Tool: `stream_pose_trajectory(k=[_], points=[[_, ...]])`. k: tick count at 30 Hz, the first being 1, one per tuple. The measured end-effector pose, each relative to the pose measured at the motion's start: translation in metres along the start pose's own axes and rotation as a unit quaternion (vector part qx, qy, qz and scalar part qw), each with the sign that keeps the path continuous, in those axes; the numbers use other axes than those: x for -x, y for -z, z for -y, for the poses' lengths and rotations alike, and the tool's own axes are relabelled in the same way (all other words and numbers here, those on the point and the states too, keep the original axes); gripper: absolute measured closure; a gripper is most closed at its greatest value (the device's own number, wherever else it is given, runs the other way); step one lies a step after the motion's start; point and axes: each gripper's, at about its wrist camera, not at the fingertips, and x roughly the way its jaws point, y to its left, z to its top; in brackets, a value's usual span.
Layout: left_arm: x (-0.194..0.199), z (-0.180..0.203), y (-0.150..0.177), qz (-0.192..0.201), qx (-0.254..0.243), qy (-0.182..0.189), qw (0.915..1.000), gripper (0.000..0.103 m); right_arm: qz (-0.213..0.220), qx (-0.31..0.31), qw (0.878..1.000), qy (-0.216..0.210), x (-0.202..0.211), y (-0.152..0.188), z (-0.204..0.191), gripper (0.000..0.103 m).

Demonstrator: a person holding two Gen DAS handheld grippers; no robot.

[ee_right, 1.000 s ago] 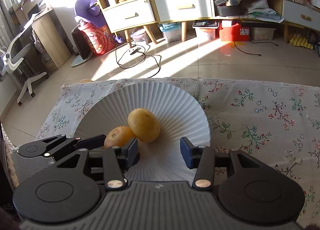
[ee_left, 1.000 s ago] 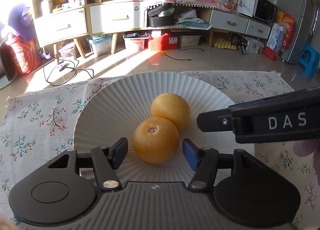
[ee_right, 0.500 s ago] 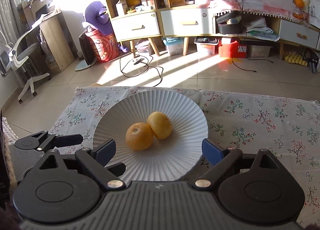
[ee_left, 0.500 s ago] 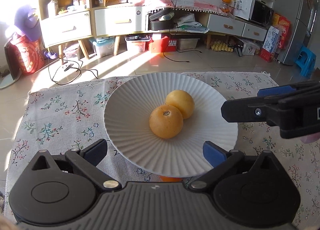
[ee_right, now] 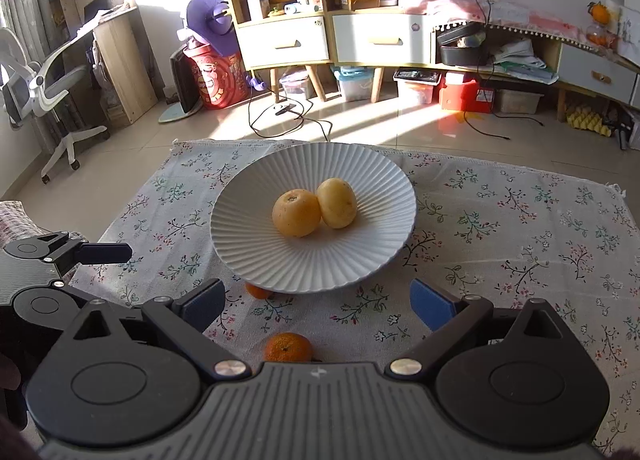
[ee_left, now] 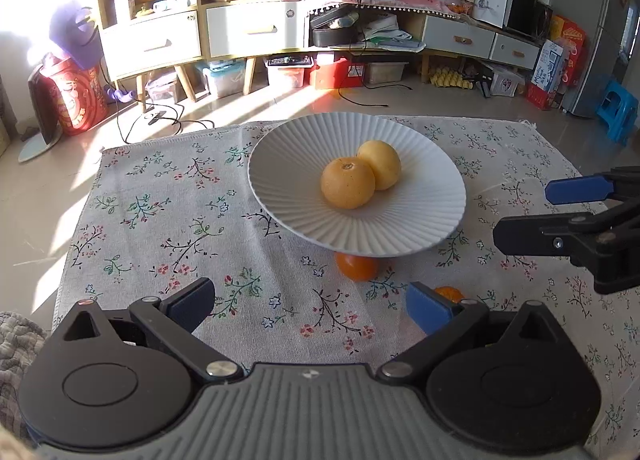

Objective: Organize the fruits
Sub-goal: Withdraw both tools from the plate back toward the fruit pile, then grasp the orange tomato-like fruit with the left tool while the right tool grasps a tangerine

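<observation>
Left tool (ee_left: 308, 306): jaws spread wide, nothing between the pads, only flowered cloth under the gap; it points down at the counter short of the plate.
Right tool (ee_right: 316, 302): jaws opening, already wide, nothing pinched; a small tangerine lies on the cloth in the gap close to the tool's body.
Plate (ee_left: 432, 164): white, ribbed, raised on a foot; it stands ahead of both tools, slightly right of the left tool's line and slightly left of the right tool's line.
Round orange (ee_left: 347, 188): on the plate, the nearer of the two fruits to both tools, stem scar up, touching the fruit behind it.
Pale yellow fruit (ee_left: 380, 164): on the plate, just behind and to the right of the round orange, touching it.
Small tangerine (ee_right: 288, 347): on the cloth, off the plate, between the right tool's fingers and near its body; from the left tool it peeks out just behind the right blue pad (ee_left: 428, 308).
Second tangerine (ee_left: 356, 266): on the cloth under the plate's near edge, partly hidden by the rim, ahead of the left tool's gap.
Cloth (ee_left: 168, 220): flower-printed, covers the counter under the plate and both tools.
Tools to each other: the right tool shows at the right edge of the left wrist view, beside the plate; the left tool shows at the left edge of the right wrist view, well apart from the plate.
</observation>
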Motion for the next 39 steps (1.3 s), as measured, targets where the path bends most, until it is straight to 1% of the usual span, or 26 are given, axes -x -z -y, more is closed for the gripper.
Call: stream_pose_trajectory(k=[5,9,12,22,26,30,33,35,39], points=[[0.010,0.003,0.015,-0.002,0.002,-0.001,1.0000,0.005,-0.010,0.003,1.000,0.002,0.004,0.014,-0.002,0.004],[0.015,0.003,0.027,-0.001,-0.011,-0.006,0.9999,0.005,-0.021,0.007,1.000,-0.003,0.006,0.028,-0.003,0.004],[0.018,0.001,0.036,0.002,-0.017,-0.006,0.9998,0.005,-0.029,0.015,0.999,0.004,0.006,0.038,-0.005,0.004],[0.029,0.004,0.065,-0.029,-0.039,0.009,0.9988,0.005,-0.049,0.043,0.998,0.003,0.008,0.064,-0.012,0.004],[0.030,0.008,0.080,-0.044,-0.055,0.024,0.9972,0.005,-0.062,0.061,0.996,0.002,0.006,0.074,-0.017,0.004],[0.027,0.011,0.094,-0.055,-0.068,0.032,0.9956,0.005,-0.056,0.080,0.995,-0.001,0.007,0.081,-0.022,0.004],[0.027,0.016,0.097,-0.054,-0.078,0.044,0.9946,0.008,-0.038,0.092,0.995,-0.012,0.008,0.083,-0.025,0.009],[0.028,0.019,0.097,-0.049,-0.084,0.049,0.9941,0.011,-0.030,0.098,0.995,-0.020,0.008,0.081,-0.028,0.017],[0.027,0.022,0.096,-0.048,-0.088,0.054,0.9935,0.024,-0.024,0.099,0.994,-0.044,0.005,0.074,-0.034,0.028]])
